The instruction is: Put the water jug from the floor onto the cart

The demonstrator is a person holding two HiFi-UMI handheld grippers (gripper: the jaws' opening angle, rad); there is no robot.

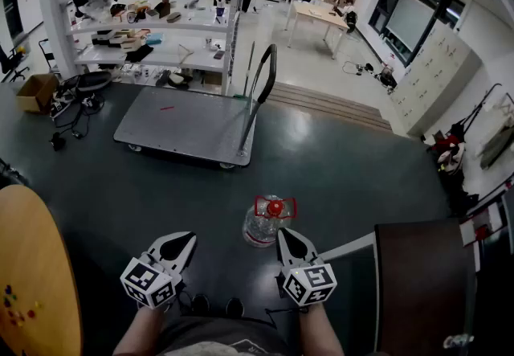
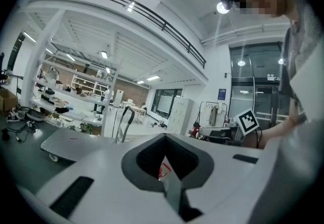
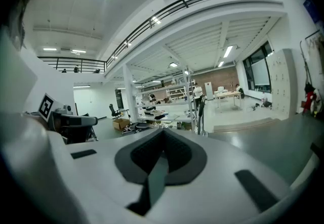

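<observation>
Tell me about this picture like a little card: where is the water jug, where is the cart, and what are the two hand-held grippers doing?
water jug: clear, red cap, standing on the dark floor
cart: flat grey platform with a black handle, farther away, beyond the jug
left hand-held gripper: jaws together, holding nothing, to the jug's left
right hand-held gripper: jaws together, holding nothing, close by the jug's right side
jug on cart: not yet
</observation>
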